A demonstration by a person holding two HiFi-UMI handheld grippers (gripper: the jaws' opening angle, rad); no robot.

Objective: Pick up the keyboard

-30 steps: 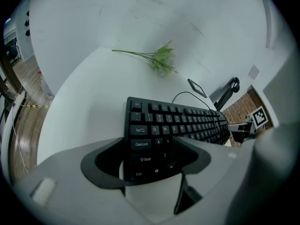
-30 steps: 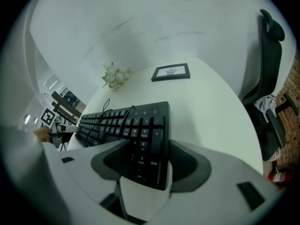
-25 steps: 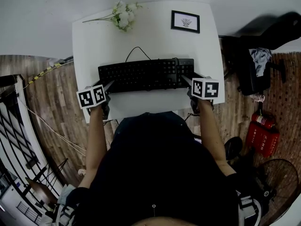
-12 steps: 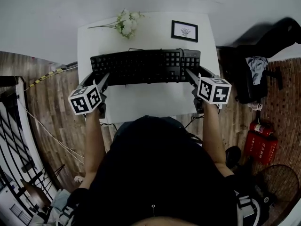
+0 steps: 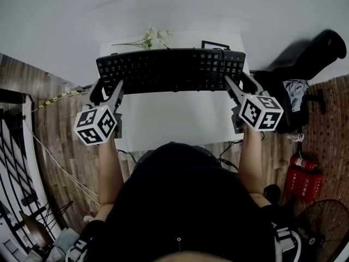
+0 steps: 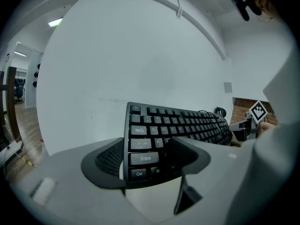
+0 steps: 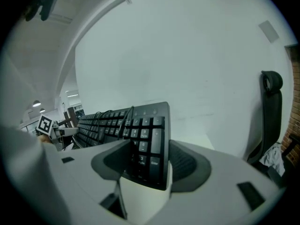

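The black keyboard point(image 5: 170, 70) hangs in the air above the white desk point(image 5: 174, 116), held level between both grippers. My left gripper point(image 5: 107, 90) is shut on its left end; in the left gripper view the jaws clamp the keyboard point(image 6: 164, 130) at the Shift and Ctrl keys. My right gripper point(image 5: 235, 86) is shut on the right end, where the right gripper view shows the number pad of the keyboard point(image 7: 145, 139) between the jaws. The keyboard's cable point(image 7: 123, 118) drapes over the keys.
White flowers point(image 5: 152, 37) and a small framed picture point(image 5: 215, 44) lie at the desk's far side, partly hidden by the keyboard. A black office chair point(image 5: 305, 59) stands to the right, red fire extinguishers point(image 5: 302, 171) on the floor beyond it. A pale wall lies ahead.
Both grippers have lifted the keyboard off the desk and carried it up and away from me; it now covers part of the flowers and picture.
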